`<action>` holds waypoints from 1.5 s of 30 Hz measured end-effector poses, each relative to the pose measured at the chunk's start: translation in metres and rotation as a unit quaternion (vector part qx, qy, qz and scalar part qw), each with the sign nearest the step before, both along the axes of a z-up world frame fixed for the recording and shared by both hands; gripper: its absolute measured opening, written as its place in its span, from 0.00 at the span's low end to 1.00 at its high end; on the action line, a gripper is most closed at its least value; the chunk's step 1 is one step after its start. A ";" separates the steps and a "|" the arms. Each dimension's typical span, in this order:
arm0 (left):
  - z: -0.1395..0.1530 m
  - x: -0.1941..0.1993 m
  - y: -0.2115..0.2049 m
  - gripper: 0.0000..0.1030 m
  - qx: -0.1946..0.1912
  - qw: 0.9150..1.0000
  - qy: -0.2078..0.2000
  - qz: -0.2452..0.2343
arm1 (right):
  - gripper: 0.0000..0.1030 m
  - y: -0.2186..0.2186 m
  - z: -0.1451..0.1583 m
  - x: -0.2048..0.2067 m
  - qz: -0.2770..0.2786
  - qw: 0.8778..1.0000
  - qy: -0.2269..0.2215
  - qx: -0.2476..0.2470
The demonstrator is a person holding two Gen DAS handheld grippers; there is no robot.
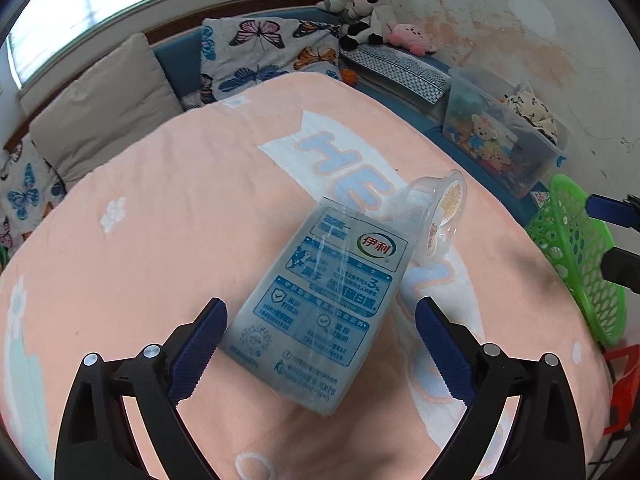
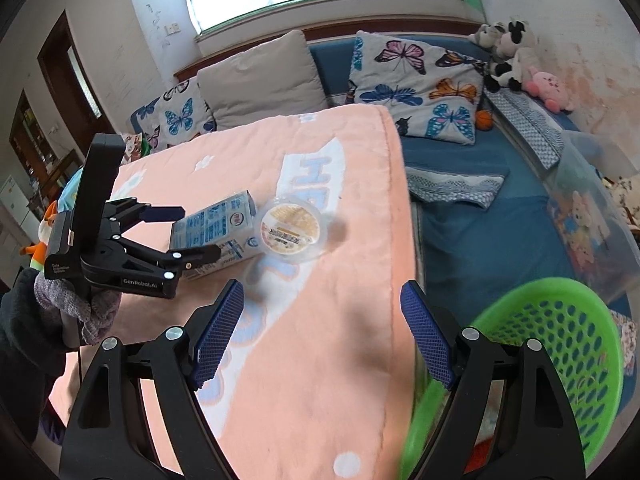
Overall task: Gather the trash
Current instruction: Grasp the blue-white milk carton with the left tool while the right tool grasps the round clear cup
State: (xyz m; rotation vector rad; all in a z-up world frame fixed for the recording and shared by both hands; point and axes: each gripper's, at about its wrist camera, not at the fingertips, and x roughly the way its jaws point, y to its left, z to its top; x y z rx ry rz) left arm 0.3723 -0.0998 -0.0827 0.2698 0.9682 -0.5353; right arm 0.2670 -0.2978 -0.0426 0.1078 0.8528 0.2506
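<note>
A flattened white and blue milk carton lies on the peach blanket. My left gripper is open with a finger on each side of the carton, not closed on it. A clear plastic cup lies on its side at the carton's far end. In the right wrist view the carton, the cup and the left gripper show at left. My right gripper is open and empty above the blanket's edge, beside the green basket.
The green basket sits off the bed's right edge. A clear toy bin, plush toys and butterfly pillows lie behind on a blue sofa. A red object is below the basket.
</note>
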 end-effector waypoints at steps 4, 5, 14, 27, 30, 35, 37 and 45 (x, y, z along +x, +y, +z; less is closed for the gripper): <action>-0.006 0.005 -0.003 0.89 0.002 1.000 0.003 -0.011 | 0.78 0.004 -0.005 0.016 0.004 1.000 0.009 0.015; -0.008 0.006 -0.003 0.89 0.002 1.000 0.004 -0.011 | 0.78 0.005 -0.006 0.020 0.005 1.000 0.011 0.018; -0.008 0.007 0.007 0.69 -0.020 1.000 -0.001 0.008 | 0.80 0.024 -0.017 0.052 0.016 0.999 0.021 0.029; 0.007 0.002 0.049 0.65 -0.019 0.997 0.024 0.069 | 0.88 0.055 -0.043 0.089 0.022 0.999 0.030 0.000; 0.007 0.002 0.055 0.65 -0.021 0.996 0.032 0.076 | 0.90 0.059 -0.049 0.098 0.023 0.999 0.036 -0.006; 0.006 0.001 0.060 0.65 -0.022 0.996 0.034 0.076 | 0.90 0.061 -0.056 0.110 0.019 0.999 0.041 -0.011; 0.003 0.003 0.060 0.65 -0.022 0.996 0.037 0.080 | 0.90 0.061 -0.059 0.115 0.017 0.999 0.045 -0.008; -0.005 0.009 0.062 0.66 -0.035 0.994 0.054 0.089 | 0.78 0.060 -0.067 0.125 0.006 0.999 0.050 -0.010</action>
